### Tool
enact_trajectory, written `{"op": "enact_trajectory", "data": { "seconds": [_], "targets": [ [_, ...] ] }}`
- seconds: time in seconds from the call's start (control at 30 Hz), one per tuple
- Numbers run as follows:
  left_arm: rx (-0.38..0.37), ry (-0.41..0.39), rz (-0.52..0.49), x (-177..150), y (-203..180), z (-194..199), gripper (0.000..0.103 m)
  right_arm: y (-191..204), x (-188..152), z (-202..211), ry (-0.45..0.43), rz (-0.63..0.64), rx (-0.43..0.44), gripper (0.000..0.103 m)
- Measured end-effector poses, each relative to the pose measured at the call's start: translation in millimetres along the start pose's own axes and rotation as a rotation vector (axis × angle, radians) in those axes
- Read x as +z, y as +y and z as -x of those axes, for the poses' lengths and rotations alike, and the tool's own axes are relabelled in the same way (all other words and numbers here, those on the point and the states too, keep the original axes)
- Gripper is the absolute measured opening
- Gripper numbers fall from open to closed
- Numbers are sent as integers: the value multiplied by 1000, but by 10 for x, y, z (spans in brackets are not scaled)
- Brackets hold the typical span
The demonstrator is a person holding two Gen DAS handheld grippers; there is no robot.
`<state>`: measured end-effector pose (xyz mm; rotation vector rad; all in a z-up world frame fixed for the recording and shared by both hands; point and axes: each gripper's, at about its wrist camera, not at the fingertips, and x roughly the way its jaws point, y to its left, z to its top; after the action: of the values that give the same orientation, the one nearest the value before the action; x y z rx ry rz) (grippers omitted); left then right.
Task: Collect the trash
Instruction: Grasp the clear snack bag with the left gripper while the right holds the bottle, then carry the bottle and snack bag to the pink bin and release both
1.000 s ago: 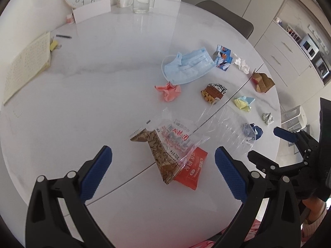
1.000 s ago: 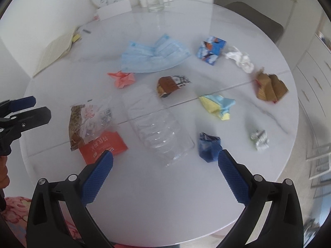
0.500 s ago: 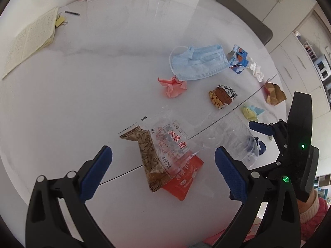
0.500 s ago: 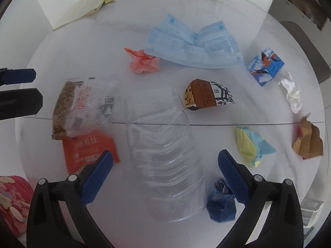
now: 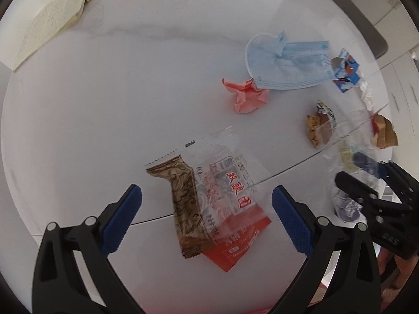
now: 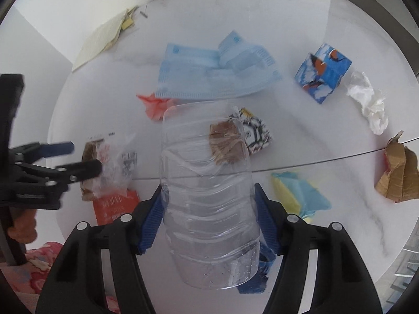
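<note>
A crushed clear plastic bottle (image 6: 207, 196) lies on the round white table (image 5: 104, 104). My right gripper (image 6: 208, 209) straddles it, its jaws closing, and both blue pads touch the bottle's sides. My left gripper (image 5: 207, 209) hangs open, pointing straight down over a small pile: a brown patterned wrapper (image 5: 186, 198), a clear printed wrapper (image 5: 225, 178) and a red packet (image 5: 235, 248). Nothing is between its pads. In the right wrist view the left gripper (image 6: 76, 157) shows at the left edge, above that same pile.
Other litter lies on the table: a blue face mask (image 6: 214, 70), pink crumpled paper (image 5: 248, 96), a snack wrapper (image 6: 251, 136), a blue carton (image 6: 322, 73), white tissue (image 6: 369, 102), brown paper (image 6: 398, 172), yellow-blue paper (image 6: 298, 196). A notebook (image 5: 44, 23) lies far left.
Both grippers have come lower and closer to the table. The right jaws have narrowed from wide open onto the bottle. The left gripper has shifted over the wrapper pile, still open.
</note>
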<state>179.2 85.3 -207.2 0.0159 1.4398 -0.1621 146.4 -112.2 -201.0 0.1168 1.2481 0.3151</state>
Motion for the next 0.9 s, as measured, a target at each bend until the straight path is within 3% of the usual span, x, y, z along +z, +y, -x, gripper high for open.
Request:
{"op": "enact_trajectory", "data": {
  "seconds": [0.27, 0.3, 0.43, 0.47, 0.57, 0.6, 0.9],
  "targets": [
    [-25, 107, 138, 181, 25, -350, 95, -77, 177, -14, 12, 8, 20, 66],
    [-23, 112, 151, 179, 47, -369, 93, -54, 179, -25, 17, 9, 22, 66],
    [-35, 138, 185, 140, 147, -424, 65, -24, 172, -17, 31, 17, 23, 66],
    [-45, 138, 198, 130, 176, -423, 64, -12, 179, -21, 32, 19, 20, 66],
    [-73, 116, 228, 118, 291, -373, 50, 38, 189, -13, 28, 22, 14, 66],
    [-88, 108, 219, 117, 308, -346, 40, 58, 186, -9, 25, 24, 12, 66],
    [-111, -3, 137, 175, 419, 2, 38, 242, 120, 231, -39, 0, -33, 66]
  ]
}}
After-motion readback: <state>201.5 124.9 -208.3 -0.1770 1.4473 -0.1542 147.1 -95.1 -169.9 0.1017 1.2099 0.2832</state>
